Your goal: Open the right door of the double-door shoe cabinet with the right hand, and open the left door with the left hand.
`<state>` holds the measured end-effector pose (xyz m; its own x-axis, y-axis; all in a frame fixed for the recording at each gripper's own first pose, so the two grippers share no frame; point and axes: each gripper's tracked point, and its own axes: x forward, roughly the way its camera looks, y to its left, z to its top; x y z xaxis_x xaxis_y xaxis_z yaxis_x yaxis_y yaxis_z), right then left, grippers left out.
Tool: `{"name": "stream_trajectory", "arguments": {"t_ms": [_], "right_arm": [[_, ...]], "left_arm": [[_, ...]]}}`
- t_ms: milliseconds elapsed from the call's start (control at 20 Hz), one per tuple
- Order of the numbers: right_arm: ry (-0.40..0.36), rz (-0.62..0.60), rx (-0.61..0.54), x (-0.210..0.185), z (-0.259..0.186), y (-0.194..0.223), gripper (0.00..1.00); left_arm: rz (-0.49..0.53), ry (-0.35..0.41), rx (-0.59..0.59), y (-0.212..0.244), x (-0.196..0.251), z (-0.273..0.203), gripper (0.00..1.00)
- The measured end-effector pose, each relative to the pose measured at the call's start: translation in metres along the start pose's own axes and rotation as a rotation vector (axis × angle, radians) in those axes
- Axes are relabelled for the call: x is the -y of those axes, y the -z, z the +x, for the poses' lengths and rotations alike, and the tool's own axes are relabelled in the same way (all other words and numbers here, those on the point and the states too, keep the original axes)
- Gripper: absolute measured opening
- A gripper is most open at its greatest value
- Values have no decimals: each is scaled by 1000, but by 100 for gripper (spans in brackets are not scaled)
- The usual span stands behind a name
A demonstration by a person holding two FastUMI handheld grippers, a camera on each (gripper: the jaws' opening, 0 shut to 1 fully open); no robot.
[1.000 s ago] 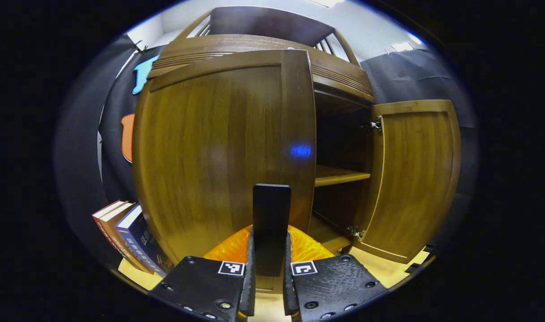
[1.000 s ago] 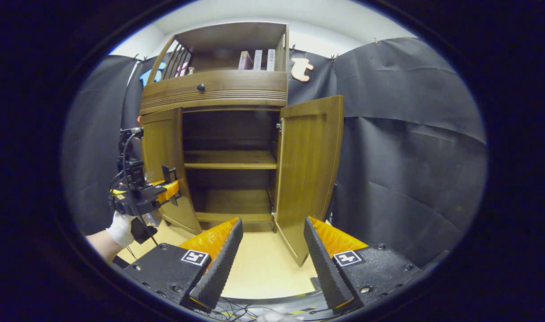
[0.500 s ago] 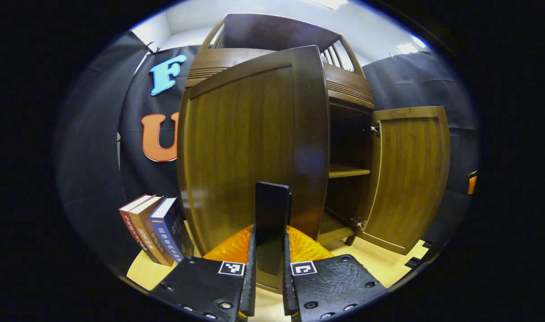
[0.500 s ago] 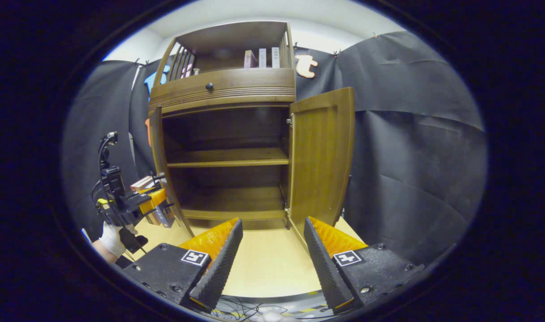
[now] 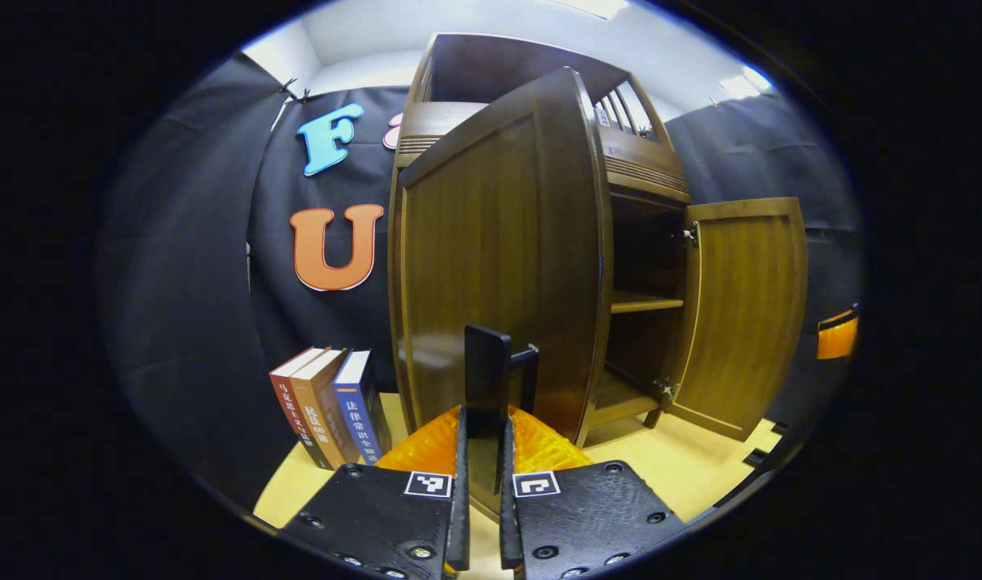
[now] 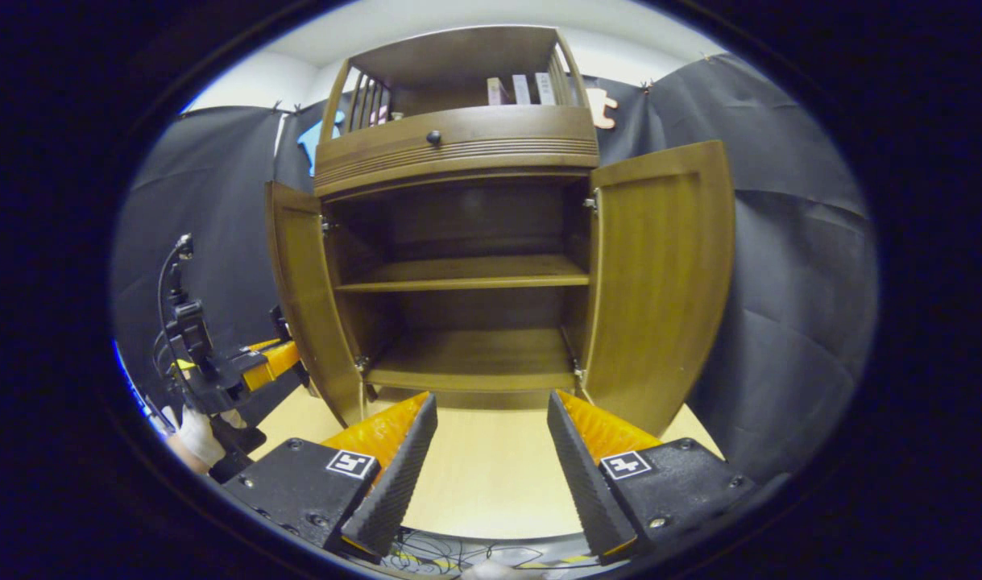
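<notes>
- At twelve o'clock in the right gripper view stands the shoe cabinet [image 6: 458, 149], with both doors swung wide and its shelves bare.
- We see the right door [image 6: 660, 282] open at three o'clock and the left door [image 6: 305, 298] open at nine o'clock.
- Our left gripper [image 5: 482, 483] is clamped on the dark handle [image 5: 489, 379] at the left door's free edge, the fingers nearly together on it.
- Our right gripper [image 6: 486, 451] hangs spread wide, holding nothing, in front of the cabinet over the pale floor [image 6: 491, 483].
- We judge the task all but done; only the release remains.
- Pulling further could strain the left door's hinges or swing it into the books [image 5: 329, 403] at seven o'clock.
- Letting go abruptly might let the door drift back.
</notes>
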<state>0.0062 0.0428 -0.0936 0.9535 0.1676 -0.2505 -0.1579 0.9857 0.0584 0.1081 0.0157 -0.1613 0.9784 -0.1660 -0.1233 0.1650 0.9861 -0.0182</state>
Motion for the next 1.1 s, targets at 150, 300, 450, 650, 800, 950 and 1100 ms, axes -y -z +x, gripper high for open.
{"name": "stream_trajectory", "arguments": {"t_ms": [150, 300, 450, 650, 800, 950, 1100], "right_arm": [[-35, -4, 8, -13, 10, -6, 90], [-62, -14, 8, -25, 17, -8, 87], [-85, -24, 2, -32, 21, -7, 87], [-114, -27, -7, -42, 24, -4, 87], [-126, -34, -4, -43, 22, -5, 90], [-126, -30, -11, -38, 22, -2, 87], [-124, -24, -15, -33, 21, -1, 87]], "left_arm": [[-19, -14, -8, 5, -10, -6, 6], [-3, -44, 3, 4, -28, -12, 10], [-23, -60, 4, 6, -43, -18, 1], [-27, -80, 16, 8, -64, -24, 1], [-22, -94, 32, 9, -85, -28, 0], [-16, -92, 36, 10, -104, -29, 0], [-22, -64, 39, 10, -113, -30, 0]]}}
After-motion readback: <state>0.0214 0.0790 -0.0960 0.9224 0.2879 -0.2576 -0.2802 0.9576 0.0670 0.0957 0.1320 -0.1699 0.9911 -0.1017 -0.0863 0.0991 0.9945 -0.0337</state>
